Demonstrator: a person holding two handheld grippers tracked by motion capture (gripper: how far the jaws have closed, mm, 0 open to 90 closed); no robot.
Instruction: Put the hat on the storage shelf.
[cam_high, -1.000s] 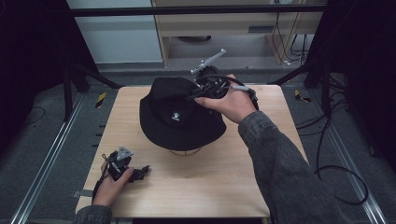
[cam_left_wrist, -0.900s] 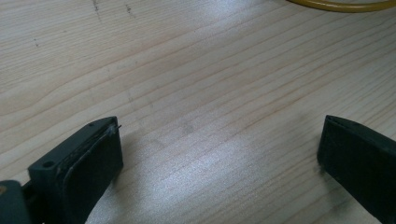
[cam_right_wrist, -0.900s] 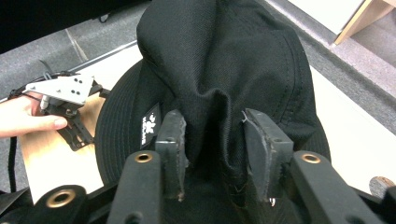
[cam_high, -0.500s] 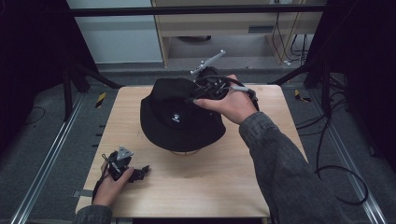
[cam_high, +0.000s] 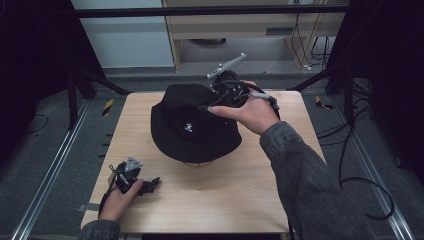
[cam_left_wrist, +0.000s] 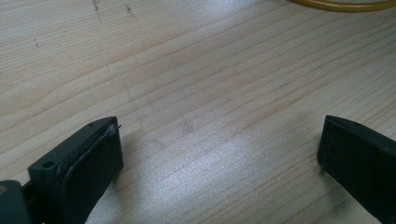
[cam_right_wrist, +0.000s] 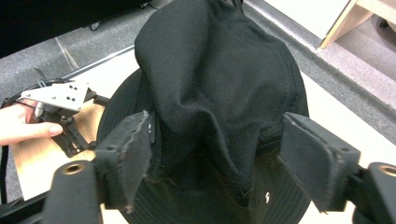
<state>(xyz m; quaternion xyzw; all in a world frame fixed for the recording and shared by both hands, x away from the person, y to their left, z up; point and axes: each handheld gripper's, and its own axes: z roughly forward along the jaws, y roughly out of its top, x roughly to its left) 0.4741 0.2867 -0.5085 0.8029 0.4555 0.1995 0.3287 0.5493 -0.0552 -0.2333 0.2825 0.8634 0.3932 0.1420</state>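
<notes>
A black bucket hat (cam_high: 192, 127) sits in the middle of the wooden table (cam_high: 235, 200). My right gripper (cam_high: 211, 104) is at the far right side of its crown. In the right gripper view a raised fold of the hat's crown (cam_right_wrist: 219, 70) stands between the jaws of my right gripper (cam_right_wrist: 219, 144). The jaws have just been opening and the right pad stands clear of the cloth. My left gripper (cam_high: 150, 184) lies on the table at the front left. Its jaws are wide apart over bare wood in the left gripper view (cam_left_wrist: 219, 144).
A yellow curved rim (cam_left_wrist: 341, 5) lies on the table at the top edge of the left gripper view. A tan base (cam_high: 200, 162) peeks out under the hat's front brim. Black stands and cables surround the table; metal rails (cam_high: 45, 185) run along both sides.
</notes>
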